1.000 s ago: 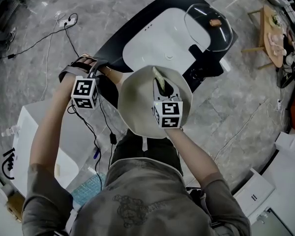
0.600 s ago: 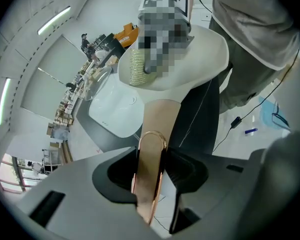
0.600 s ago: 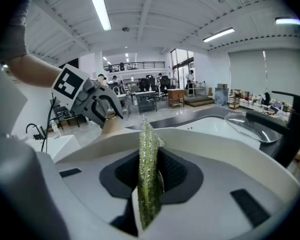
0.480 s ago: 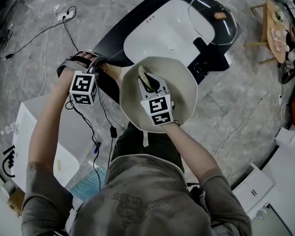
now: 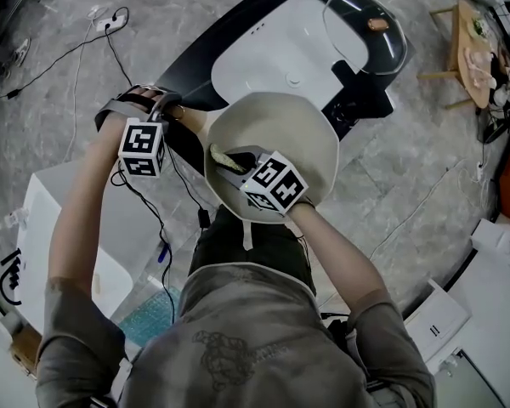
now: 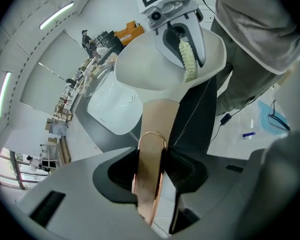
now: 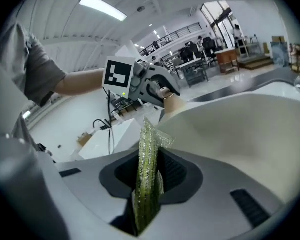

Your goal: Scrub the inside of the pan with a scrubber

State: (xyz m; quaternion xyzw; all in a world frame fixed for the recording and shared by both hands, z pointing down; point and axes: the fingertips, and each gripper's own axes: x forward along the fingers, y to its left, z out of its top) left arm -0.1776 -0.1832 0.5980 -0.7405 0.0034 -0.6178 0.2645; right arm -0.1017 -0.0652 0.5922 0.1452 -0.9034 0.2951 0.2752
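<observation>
Head view: the right gripper [image 5: 231,161] has swung from the far wall of the pan [image 5: 302,130] to its left inner side, with the scrubber [image 5: 221,155] against it; the left gripper [image 5: 163,110] sits at the handle [image 5: 191,124]. Left gripper view: its jaws, having just been closing, clamp the tan handle (a copper loop [image 6: 152,139] at its end). Right gripper view: jaws pinch the green scrubber at the pan's cream wall

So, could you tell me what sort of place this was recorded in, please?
Probably a big open lab or workshop hall, not a home kitchen: the sink unit stands alone on a stone floor, and the right gripper view shows workbenches with people under ceiling strip lights.
</observation>
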